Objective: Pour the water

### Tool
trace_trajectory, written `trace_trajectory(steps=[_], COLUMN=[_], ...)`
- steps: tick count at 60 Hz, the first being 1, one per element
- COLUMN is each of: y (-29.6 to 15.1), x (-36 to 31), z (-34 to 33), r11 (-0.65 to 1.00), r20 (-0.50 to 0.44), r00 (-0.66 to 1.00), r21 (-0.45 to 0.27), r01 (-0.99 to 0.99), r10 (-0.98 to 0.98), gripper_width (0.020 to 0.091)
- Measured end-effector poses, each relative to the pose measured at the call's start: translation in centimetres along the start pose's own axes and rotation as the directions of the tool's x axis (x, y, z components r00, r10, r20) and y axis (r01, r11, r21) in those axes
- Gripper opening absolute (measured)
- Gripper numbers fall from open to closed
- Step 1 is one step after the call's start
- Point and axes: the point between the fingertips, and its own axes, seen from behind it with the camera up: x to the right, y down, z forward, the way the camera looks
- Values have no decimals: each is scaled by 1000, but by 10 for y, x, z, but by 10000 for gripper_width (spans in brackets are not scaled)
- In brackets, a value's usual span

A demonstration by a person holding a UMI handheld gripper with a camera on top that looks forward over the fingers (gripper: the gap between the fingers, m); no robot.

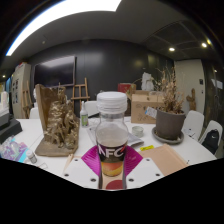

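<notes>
the bottle stands upright just ahead of the tongs, on a white tabletop. it has a white cap and a dark red label with white letters; its base is cut off low down, so where it meets the tabletop cannot be seen. a magenta patch shows on each side of the bottle's lower part, but whether that is the tongs' pads or something lying under the bottle is hard to tell. the fingers themselves are not clearly visible, so i cannot tell whether the tongs are open, closed or pressing on the bottle.

to the left of the bottle is a gold figurine, its detail too fine to make out, with a wooden stand behind it. to the right sits a dark pot holding dry stems, and behind that a cardboard box. a tan flat piece lies on the tabletop near the bottle's right side. small items at the far left are blurred and partly cut off. white chair backs stand beyond the tabletop on the right. the room behind is dark, with ceiling lights above.
</notes>
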Motion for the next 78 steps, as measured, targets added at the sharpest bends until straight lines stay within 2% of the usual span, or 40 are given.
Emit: trace_trajectory(steps=[15,24,29,34,41,42,44,45,47,50,54,69,78], y=[99,128,125,126,129,130,129,128,124,116,105,68,55], x=[20,16,16,18,18,17,16,16,13,14,16,18,23], z=[30,34,35,34,31,31,27,24,18,5,-21,-146,-195], r11=[990,983,986,986,980,978,974,973,973,972,967,936,936], r20=[-22,-11,-23,-36,-23,-23,-12,-7,-5,-6,-11,-29,-42], r00=[998,998,999,999,1000,1000,1000,1000,1000,1000,1000,999,999], r21=[-136,-174,-159,-168,-200,-211,-226,-230,-230,-235,-255,-349,-350], r01=[48,56,44,4,3,6,16,21,25,18,3,-34,-30], r10=[-52,-59,-48,-10,-8,-11,-19,-23,-27,-20,-6,26,16], gripper_width=[261,264,263,305,432,468,594,713,875,842,871,857,866])
